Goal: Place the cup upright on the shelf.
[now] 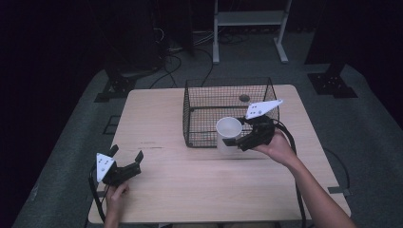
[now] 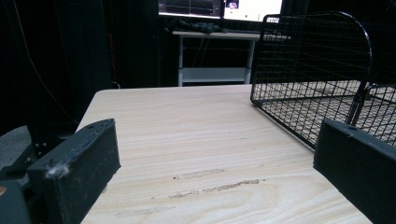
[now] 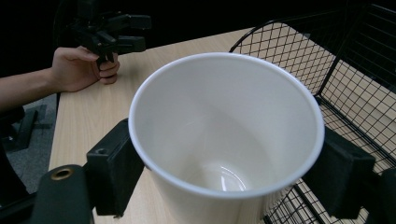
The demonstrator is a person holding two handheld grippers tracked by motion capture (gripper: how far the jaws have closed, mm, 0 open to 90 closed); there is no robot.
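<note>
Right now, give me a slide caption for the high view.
Right gripper holds a white cup at the wire basket's front edge; left gripper waits open.

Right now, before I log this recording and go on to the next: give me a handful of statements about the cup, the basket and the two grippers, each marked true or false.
1. The right gripper is shut on the white cup. True.
2. The cup lies on its side. False: it is upright, its open mouth facing up.
3. The left gripper holds a second cup. False: its jaws stand open with nothing between them, over the wooden table.
4. The wire basket stands on the table. True.
5. The cup has liquid in it. False: the right gripper view shows a bare white bottom.
</note>
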